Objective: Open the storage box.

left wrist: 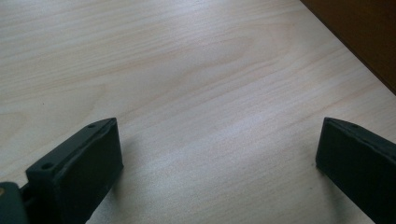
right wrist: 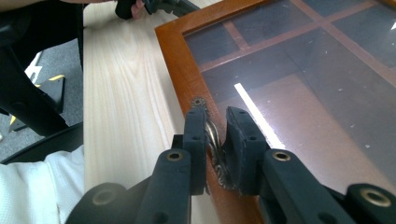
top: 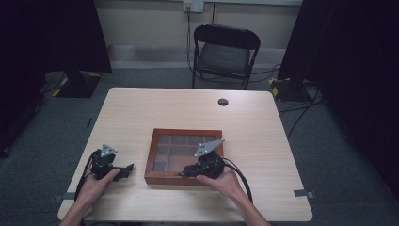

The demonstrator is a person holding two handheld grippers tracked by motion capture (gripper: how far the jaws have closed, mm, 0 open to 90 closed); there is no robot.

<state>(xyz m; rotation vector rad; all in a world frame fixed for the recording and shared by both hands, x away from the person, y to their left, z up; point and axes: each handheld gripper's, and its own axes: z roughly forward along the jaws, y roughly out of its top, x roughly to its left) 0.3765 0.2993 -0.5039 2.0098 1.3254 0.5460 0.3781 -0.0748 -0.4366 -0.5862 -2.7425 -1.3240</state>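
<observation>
Handle half hidden between the right gripper pads, clamped at the near frame edge of the wooden box with its glass lid, mid-table toward the near edge. Box corner cut off in the left gripper view. Left gripper open-jawed over bare table, beside the box, wide room around.
</observation>
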